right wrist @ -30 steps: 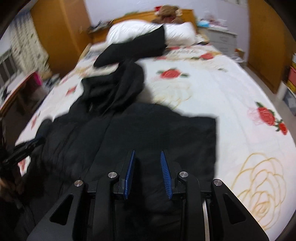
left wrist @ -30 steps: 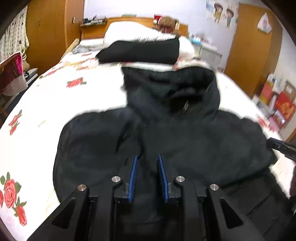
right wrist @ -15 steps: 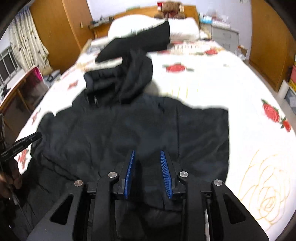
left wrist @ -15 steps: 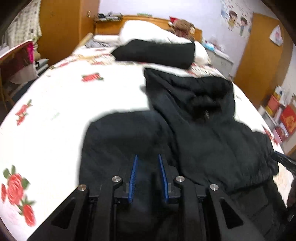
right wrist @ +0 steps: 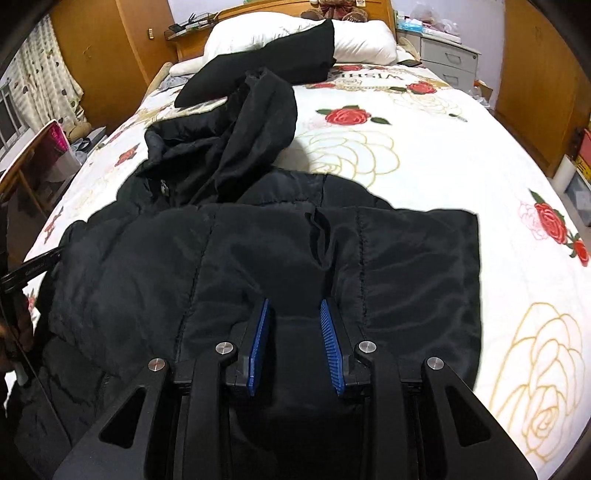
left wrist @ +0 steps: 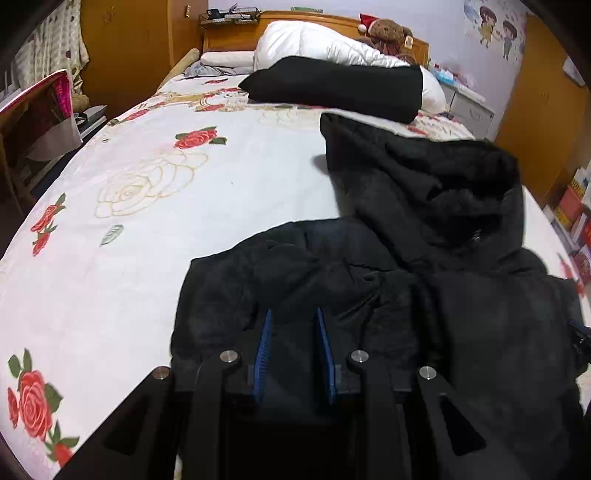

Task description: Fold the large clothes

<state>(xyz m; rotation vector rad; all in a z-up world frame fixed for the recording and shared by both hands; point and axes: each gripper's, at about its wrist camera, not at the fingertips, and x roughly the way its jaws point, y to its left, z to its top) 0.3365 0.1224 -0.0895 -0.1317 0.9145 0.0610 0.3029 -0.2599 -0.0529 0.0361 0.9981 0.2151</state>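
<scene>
Black padded jacket [right wrist: 280,258] lies spread on the bed w/ rose-print sheet [left wrist: 155,192], hood [left wrist: 436,184] bunched toward the headboard end. Left gripper [left wrist: 292,312] sits low over the jacket's left side, blue pads [left wrist: 265,347] apart w/ dark fabric showing between them; can't tell if any cloth is actually pinched. Right gripper [right wrist: 293,302] is over the jacket's middle-right panel, pads [right wrist: 332,347] likewise apart, jaws not closed on anything visible, quilted fabric beneath. Jacket's right edge lies flat and squared off on the sheet. Behind the hood, a 2nd folded black garment [left wrist: 332,88] rests against a white pillow [left wrist: 325,44], w/ a teddy bear [left wrist: 386,29] by the wooden headboard. Nightstand [right wrist: 448,61] beside the bed's far right corner.
</scene>
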